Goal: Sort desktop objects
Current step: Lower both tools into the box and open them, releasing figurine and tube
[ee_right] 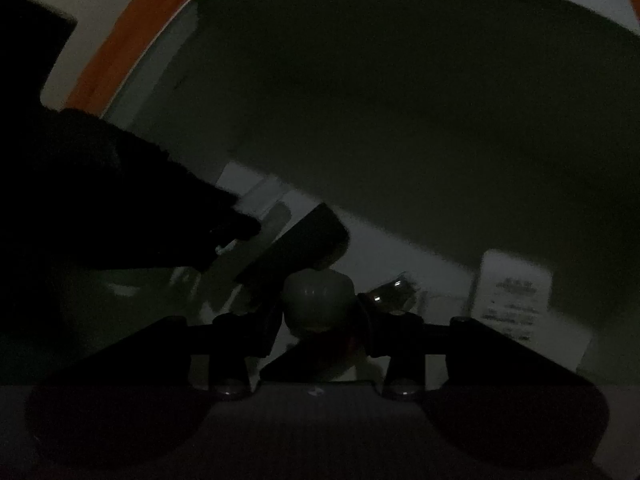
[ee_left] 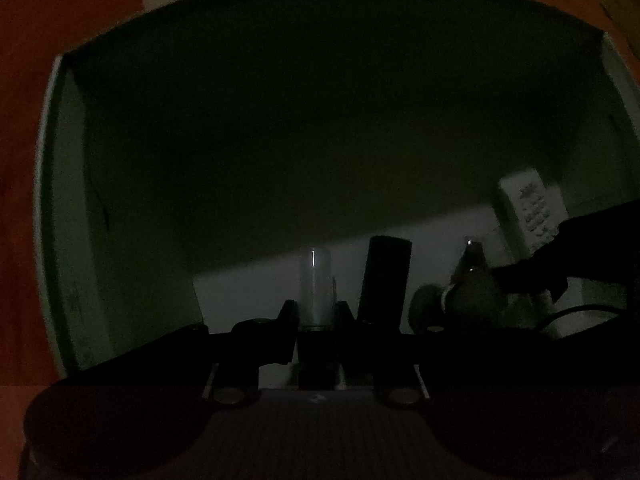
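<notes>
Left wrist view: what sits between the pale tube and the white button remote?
After the pale translucent tube stands a black flat bar, then a dim rounded object, then the white button remote. The left wrist view shows it.

Box interior [ee_left: 304, 128] too dark for us to read; dark bar [ee_left: 384, 280] and rounded item [ee_right: 318, 304] unidentifiable, partly hidden.

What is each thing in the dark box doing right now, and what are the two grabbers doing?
Left gripper: shut on the pale tube, inside the box.
Pale tube: upright between the fingers.
Right gripper: shut on the round grey object.
Round grey object: held between the fingers.
White remote: lying in the box corner.
Black bar: lying loose in the box.
White box: open, mostly in shadow.
</notes>
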A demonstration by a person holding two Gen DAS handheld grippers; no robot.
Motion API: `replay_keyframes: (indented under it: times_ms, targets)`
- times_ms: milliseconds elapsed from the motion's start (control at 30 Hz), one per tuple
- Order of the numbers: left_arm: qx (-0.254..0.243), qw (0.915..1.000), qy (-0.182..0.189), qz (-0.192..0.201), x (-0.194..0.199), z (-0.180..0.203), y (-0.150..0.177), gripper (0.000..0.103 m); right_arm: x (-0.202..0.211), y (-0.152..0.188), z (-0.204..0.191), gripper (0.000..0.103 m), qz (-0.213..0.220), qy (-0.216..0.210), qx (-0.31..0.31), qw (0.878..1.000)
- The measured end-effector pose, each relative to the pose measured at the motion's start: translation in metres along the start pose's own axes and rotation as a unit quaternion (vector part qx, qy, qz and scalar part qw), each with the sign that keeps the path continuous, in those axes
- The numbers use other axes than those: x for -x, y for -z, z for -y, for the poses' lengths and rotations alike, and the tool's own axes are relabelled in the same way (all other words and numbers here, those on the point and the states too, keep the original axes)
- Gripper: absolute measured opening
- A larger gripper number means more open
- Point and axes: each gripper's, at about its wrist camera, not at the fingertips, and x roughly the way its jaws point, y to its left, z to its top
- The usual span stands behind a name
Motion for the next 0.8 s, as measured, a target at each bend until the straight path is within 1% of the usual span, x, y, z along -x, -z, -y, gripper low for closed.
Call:
replay_keyframes:
  times_ms: [67, 167, 200, 233, 267, 333, 367, 400, 433, 467, 500, 533, 567, 633, 667, 700, 767, 800]
  targets:
    - [0.007, 1.0, -0.001, -0.004, -0.002, -0.005, 0.001, 0.021, 0.001, 0.003, 0.0, 0.044, 0.007, 0.02, -0.011, 1.0]
    - [-0.001, 1.0, 0.0, 0.002, 0.001, -0.005, 0.002, 0.021, 0.003, 0.006, 0.003, 0.045, 0.016, 0.014, -0.024, 0.999]
    - [-0.002, 1.0, 0.002, 0.002, 0.001, -0.005, 0.002, 0.023, 0.005, 0.007, 0.003, 0.046, 0.022, 0.014, -0.026, 0.999]
    - [-0.004, 1.0, 0.004, 0.001, 0.002, -0.006, 0.002, 0.031, 0.006, 0.007, 0.004, 0.048, 0.027, 0.016, -0.03, 0.999]
    - [-0.005, 1.0, 0.007, 0.002, 0.002, -0.006, 0.002, 0.035, 0.006, 0.007, 0.004, 0.05, 0.033, 0.022, -0.034, 0.999]
    - [-0.01, 0.9999, 0.008, 0.002, 0.002, -0.005, 0.003, 0.038, 0.007, 0.008, 0.004, 0.052, 0.042, 0.03, -0.039, 0.998]
    - [-0.013, 0.9999, 0.008, 0.001, 0.002, -0.005, 0.004, 0.04, 0.008, 0.009, 0.004, 0.055, 0.047, 0.033, -0.042, 0.997]
    - [-0.016, 0.9998, 0.008, 0.0, 0.002, -0.005, 0.004, 0.042, 0.009, 0.01, 0.005, 0.062, 0.052, 0.037, -0.048, 0.997]
    - [-0.02, 0.9997, 0.011, 0.001, 0.002, -0.005, 0.004, 0.046, 0.009, 0.01, 0.006, 0.067, 0.058, 0.041, -0.056, 0.996]
    - [-0.023, 0.9996, 0.015, 0.002, 0.003, -0.005, 0.005, 0.055, 0.009, 0.011, 0.007, 0.074, 0.064, 0.045, -0.063, 0.995]
    - [-0.028, 0.9993, 0.023, 0.006, 0.005, -0.004, 0.006, 0.062, 0.012, 0.012, 0.009, 0.075, 0.075, 0.045, -0.071, 0.994]
    - [-0.034, 0.9989, 0.033, 0.01, 0.007, -0.004, 0.007, 0.071, 0.015, 0.014, 0.011, 0.076, 0.087, 0.044, -0.08, 0.992]
    - [-0.038, 0.9986, 0.034, 0.014, 0.009, -0.002, 0.008, 0.077, 0.018, 0.013, 0.011, 0.08, 0.099, 0.043, -0.091, 0.99]
    - [-0.05, 0.9979, 0.033, 0.027, 0.016, 0.004, 0.008, 0.083, 0.026, 0.016, 0.018, 0.08, 0.127, 0.04, -0.113, 0.985]
    - [-0.055, 0.9974, 0.032, 0.033, 0.02, 0.007, 0.008, 0.087, 0.033, 0.02, 0.021, 0.08, 0.153, 0.036, -0.124, 0.98]
    - [-0.057, 0.997, 0.033, 0.04, 0.026, 0.01, 0.004, 0.088, 0.039, 0.022, 0.023, 0.08, 0.168, 0.031, -0.128, 0.977]
    - [-0.055, 0.9963, 0.037, 0.055, 0.037, 0.012, -0.002, 0.094, 0.047, 0.026, 0.026, 0.08, 0.19, 0.021, -0.133, 0.973]
    - [-0.052, 0.996, 0.041, 0.061, 0.043, 0.013, -0.003, 0.096, 0.049, 0.027, 0.027, 0.08, 0.194, 0.019, -0.132, 0.972]
